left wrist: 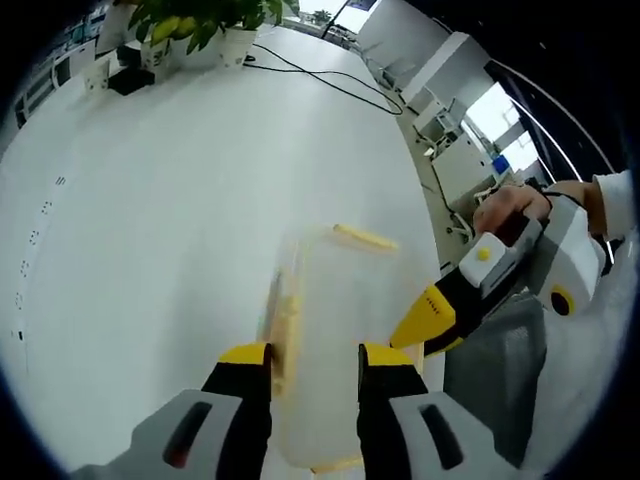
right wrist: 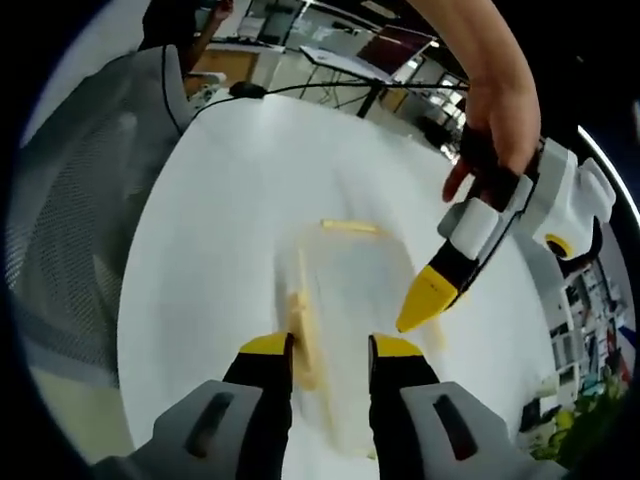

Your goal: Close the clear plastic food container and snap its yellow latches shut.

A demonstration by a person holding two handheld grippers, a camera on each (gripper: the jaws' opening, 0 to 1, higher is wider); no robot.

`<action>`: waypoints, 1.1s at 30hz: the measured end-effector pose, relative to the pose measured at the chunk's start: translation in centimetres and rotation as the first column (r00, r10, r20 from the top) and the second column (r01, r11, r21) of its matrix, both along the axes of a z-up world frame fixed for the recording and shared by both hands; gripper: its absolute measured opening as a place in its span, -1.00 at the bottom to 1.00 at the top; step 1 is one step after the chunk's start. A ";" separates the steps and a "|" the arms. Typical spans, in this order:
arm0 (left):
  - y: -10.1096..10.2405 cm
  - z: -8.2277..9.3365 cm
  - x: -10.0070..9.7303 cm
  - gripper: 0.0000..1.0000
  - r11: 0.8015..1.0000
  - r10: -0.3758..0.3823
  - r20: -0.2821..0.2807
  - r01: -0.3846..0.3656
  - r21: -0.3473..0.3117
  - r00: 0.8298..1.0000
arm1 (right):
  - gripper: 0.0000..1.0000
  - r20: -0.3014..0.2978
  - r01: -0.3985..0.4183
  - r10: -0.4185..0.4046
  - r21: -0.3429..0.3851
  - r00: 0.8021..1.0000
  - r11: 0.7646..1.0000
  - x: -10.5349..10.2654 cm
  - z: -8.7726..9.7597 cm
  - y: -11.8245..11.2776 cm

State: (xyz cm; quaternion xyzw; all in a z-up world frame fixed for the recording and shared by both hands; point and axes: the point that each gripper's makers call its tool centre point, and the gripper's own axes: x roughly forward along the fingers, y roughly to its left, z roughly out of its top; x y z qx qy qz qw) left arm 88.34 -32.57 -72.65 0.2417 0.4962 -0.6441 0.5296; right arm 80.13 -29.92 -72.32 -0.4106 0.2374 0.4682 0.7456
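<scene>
The clear rectangular plastic food container with yellow latches (left wrist: 335,340) (right wrist: 350,330) rests on the white round table (left wrist: 180,200) (right wrist: 220,220), directly ahead of both grippers. Its contents cannot be made out. Left gripper (left wrist: 315,365) and right gripper (right wrist: 330,355) hover above the container, jaws apart, likely positioned for latching.

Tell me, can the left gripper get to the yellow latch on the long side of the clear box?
Probably yes. The left gripper hangs right over the clear box, its fingers apart, and the yellow latch on the long side lies just beyond one fingertip with nothing between. The right gripper is over the opposite edge.
</scene>
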 end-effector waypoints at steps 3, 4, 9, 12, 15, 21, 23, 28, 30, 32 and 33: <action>0.0 -0.1 0.1 -0.49 1.000 0.000 0.004 0.000 0.005 1.000 | -0.51 0.005 0.000 0.000 -0.012 1.000 1.000 0.0 0.0 0.0; -0.1 -0.1 0.0 -0.49 1.000 0.001 0.007 -0.001 0.007 1.000 | -0.52 0.005 0.000 0.000 -0.018 1.000 1.000 0.0 -0.1 0.0; 0.3 0.4 -0.4 -0.55 0.999 -0.007 0.004 0.006 0.034 1.000 | -0.56 0.021 -0.018 0.020 -0.071 1.000 0.997 0.0 -0.6 0.2; 0.1 0.0 -0.7 -0.55 0.998 0.045 0.011 -0.046 0.050 0.999 | -0.62 0.043 -0.007 0.011 -0.081 0.999 0.997 0.4 -0.4 0.2; 0.3 -0.1 -1.1 -0.54 0.998 0.023 0.014 -0.024 0.049 1.000 | -0.63 0.051 -0.016 0.022 -0.112 0.998 0.994 0.1 -0.1 0.4; -0.1 -0.1 -0.6 -0.53 0.999 0.013 -0.002 -0.013 0.044 1.000 | -0.61 0.051 -0.005 0.010 -0.096 0.999 0.995 -0.1 -0.1 0.0; -0.2 -0.1 0.1 -0.52 0.999 0.016 -0.011 -0.016 0.040 1.000 | -0.59 0.058 -0.013 0.020 -0.105 0.998 0.994 -0.1 -0.1 0.0; -0.1 0.1 -0.5 -0.49 0.999 0.033 0.026 -0.033 0.010 0.999 | -0.53 0.059 -0.036 0.043 -0.113 0.997 0.993 -0.1 -0.1 0.0; -0.4 0.1 -0.3 -0.45 0.999 0.051 0.048 -0.051 -0.010 0.998 | -0.52 0.035 -0.013 0.016 -0.086 0.999 0.996 -0.1 0.0 0.1; -0.5 0.2 -0.6 -0.33 0.997 0.070 0.057 -0.069 -0.019 0.996 | -0.50 -0.006 0.020 -0.020 -0.055 1.000 0.998 -0.2 0.2 0.2; -0.6 0.3 -0.2 -0.30 0.996 0.088 0.052 -0.087 -0.028 0.995 | -0.52 -0.004 0.023 -0.023 -0.057 1.000 0.998 -0.2 0.3 0.2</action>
